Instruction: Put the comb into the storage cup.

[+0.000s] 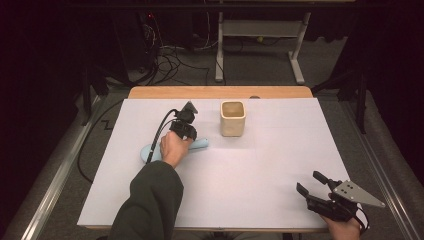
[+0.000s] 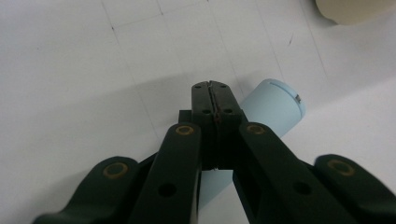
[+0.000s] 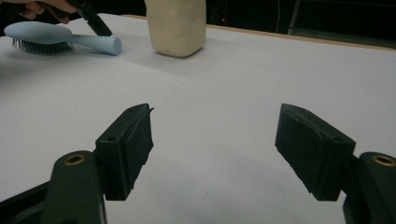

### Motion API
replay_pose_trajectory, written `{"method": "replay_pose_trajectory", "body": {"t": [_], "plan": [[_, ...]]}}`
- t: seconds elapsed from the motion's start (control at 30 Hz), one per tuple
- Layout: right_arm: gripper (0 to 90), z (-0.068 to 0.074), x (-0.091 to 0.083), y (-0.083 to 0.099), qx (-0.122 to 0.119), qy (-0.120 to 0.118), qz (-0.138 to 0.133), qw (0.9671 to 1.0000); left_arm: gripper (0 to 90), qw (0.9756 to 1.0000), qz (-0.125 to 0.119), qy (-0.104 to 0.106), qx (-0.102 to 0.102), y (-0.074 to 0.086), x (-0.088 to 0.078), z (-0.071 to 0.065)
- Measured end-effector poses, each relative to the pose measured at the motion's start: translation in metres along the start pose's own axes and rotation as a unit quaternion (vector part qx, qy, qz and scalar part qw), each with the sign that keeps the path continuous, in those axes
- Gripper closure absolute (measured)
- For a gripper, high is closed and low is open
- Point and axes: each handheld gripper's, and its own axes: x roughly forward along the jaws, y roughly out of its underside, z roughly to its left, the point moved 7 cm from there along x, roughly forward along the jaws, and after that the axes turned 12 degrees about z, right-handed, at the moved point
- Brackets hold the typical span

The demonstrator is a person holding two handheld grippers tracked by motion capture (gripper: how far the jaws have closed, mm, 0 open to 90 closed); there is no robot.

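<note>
Closed left gripper (image 2: 215, 100) jaws above hairbrush (image 2: 275, 105) handle.

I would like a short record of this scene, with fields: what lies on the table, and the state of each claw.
surface: white table cover
hairbrush: light blue hairbrush, lying flat, bristles down
cup: cream cup, upright, standing apart from the handle end
left claw: jaws closed together, above the brush handle, nothing between them
right claw: jaws wide apart, holding nothing, near the table's front right corner

High view looks down on the whole worktop (image 1: 260, 165). Both claw views sit low; all three share the hairbrush (image 3: 60, 39) at ten o'clock.
</note>
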Motion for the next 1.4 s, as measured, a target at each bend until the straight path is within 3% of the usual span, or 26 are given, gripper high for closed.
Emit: {"method": "replay_pose_trajectory", "body": {"t": [0.4, 0.73, 1.4], "plan": [[28.1, 0.001, 0.002, 0.000, -0.002, -0.001, 0.004, 1.0000, 89.7, 0.9996, 0.003, 0.002, 0.029, 0.021, 0.005, -0.014], [28.2, 0.002, 0.002, 0.000, -0.003, -0.002, 0.004, 1.0000, 89.8, 0.9994, 0.002, 0.006, 0.033, 0.033, 0.008, -0.014], [29.8, 0.004, 0.002, -0.002, -0.016, -0.001, -0.001, 0.9999, 89.8, 0.9979, 0.003, 0.017, 0.062, 0.060, 0.010, -0.032]]}}
